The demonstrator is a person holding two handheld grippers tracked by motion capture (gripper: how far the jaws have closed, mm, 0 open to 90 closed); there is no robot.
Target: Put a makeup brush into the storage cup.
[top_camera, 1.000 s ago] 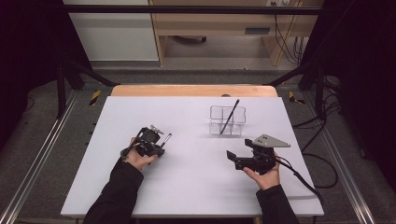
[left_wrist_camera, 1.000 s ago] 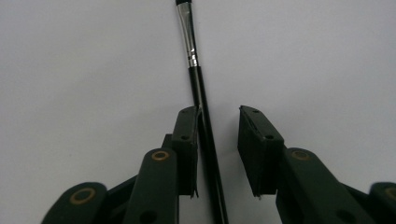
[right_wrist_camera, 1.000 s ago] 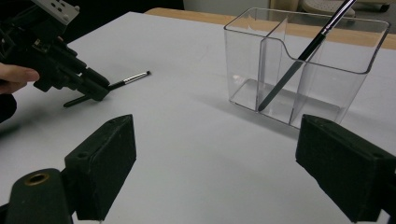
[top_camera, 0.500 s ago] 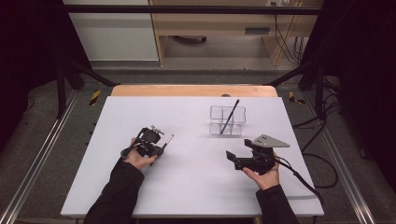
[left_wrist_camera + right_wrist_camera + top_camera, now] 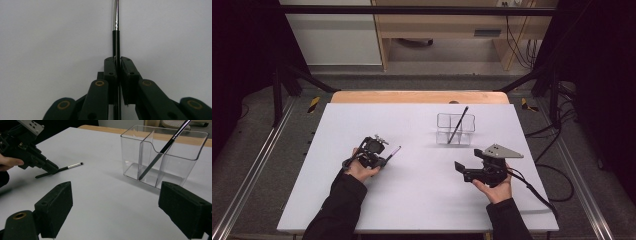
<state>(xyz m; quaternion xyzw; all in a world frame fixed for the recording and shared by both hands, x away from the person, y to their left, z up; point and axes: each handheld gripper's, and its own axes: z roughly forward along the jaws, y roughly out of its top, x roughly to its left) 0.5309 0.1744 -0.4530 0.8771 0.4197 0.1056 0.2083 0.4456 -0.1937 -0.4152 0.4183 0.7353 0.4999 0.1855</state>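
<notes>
where left gripper [image 5: 117, 65] clamps — brush [image 5: 115, 37]

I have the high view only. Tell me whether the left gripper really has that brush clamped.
Observer: Yes. In the left gripper view the left gripper has its pads pressed on the black handle of the brush; the jaws have just been closing.
Operator: Report which end points away from the jaws.
Observer: The silver ferrule end, beyond the pads.
Operator: Check the clear holder.
Observer: The right gripper view shows the clear holder split by a divider, with a second brush leaning in one compartment.
Operator: Give me the right gripper.
Observer: The right gripper has its jaws wide apart, nothing between them.
</notes>
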